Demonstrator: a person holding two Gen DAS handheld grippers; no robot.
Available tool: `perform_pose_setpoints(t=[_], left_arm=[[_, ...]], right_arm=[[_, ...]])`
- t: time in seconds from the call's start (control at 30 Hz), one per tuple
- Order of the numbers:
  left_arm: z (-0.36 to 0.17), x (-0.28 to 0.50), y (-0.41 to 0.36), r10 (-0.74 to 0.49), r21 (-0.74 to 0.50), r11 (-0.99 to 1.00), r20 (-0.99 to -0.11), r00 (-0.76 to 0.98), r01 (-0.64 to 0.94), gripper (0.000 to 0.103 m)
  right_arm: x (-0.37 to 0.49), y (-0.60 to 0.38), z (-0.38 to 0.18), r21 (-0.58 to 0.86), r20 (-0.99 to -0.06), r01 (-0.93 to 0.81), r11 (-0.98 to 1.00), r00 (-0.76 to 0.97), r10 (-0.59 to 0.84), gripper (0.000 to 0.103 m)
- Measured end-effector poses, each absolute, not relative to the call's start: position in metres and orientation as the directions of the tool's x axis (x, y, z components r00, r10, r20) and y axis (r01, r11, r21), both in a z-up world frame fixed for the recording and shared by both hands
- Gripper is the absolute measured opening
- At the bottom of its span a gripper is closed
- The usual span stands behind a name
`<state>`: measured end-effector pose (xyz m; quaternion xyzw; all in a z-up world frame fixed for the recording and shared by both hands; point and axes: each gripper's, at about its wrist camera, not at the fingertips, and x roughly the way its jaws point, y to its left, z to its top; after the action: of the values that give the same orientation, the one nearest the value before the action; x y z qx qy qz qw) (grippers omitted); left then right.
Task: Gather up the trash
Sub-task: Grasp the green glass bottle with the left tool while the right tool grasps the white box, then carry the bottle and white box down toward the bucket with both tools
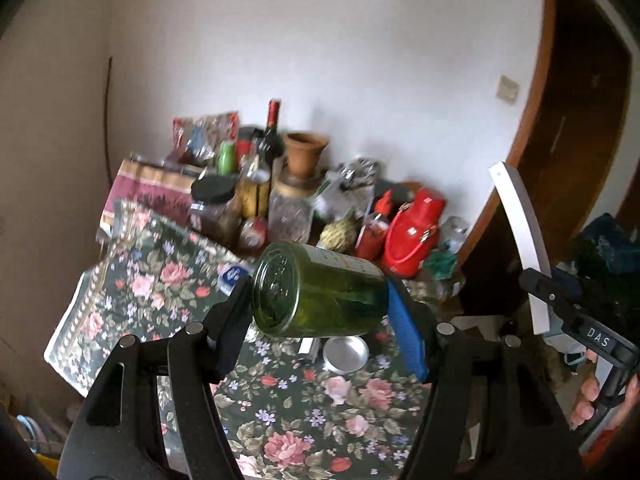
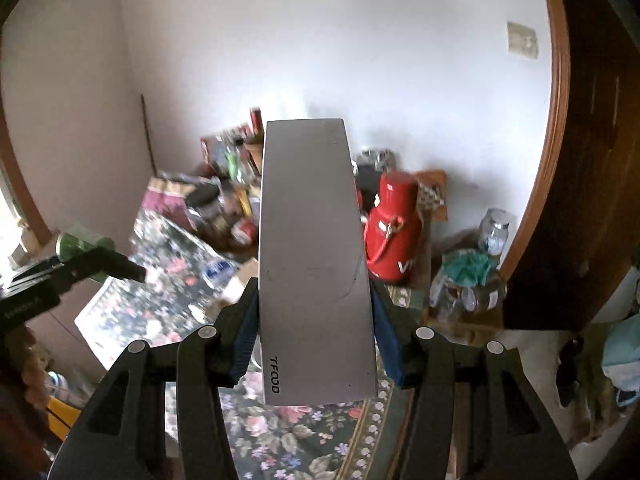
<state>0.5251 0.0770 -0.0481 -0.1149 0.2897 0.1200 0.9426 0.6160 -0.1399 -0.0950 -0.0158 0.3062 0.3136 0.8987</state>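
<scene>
A plain white wall (image 1: pixel 320 40) meets a second wall at a corner on the left. A dark wooden door (image 1: pixel 580 120) with a brown frame stands on the right, a pale wall switch (image 1: pixel 508 88) beside it. Below, a table wears a dark floral cloth (image 1: pixel 300 408). Soft daylight fills the room.

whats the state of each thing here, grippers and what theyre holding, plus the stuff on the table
left gripper: shut on the green glass jar
green glass jar: lying sideways, lifted above the table
right gripper: shut on the grey flat box
grey flat box: held, long side pointing away
red jug: upright, lid on
terracotta pot: upright, on a jar
metal lid: flat on the floral tablecloth
</scene>
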Motion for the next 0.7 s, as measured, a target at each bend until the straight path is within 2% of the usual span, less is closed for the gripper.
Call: perform_pose_setpoints(t=[0.33, 0.7], left_arm=[[-0.003, 0.460, 0.059, 0.103, -0.121, 0.978, -0.434, 0.895, -0.172, 0.064], [-0.007, 0.350, 0.085, -0.022, -0.135, 0.990, -0.429, 0.903, -0.040, 0.064]], right_arm=[[0.543, -0.153, -0.054, 0.178, -0.459, -0.526, 0.832, 0.703, 0.543, 0.049], [0.427, -0.131, -0.053, 0.195, -0.454, -0.426, 0.883, 0.759, 0.466, 0.049]])
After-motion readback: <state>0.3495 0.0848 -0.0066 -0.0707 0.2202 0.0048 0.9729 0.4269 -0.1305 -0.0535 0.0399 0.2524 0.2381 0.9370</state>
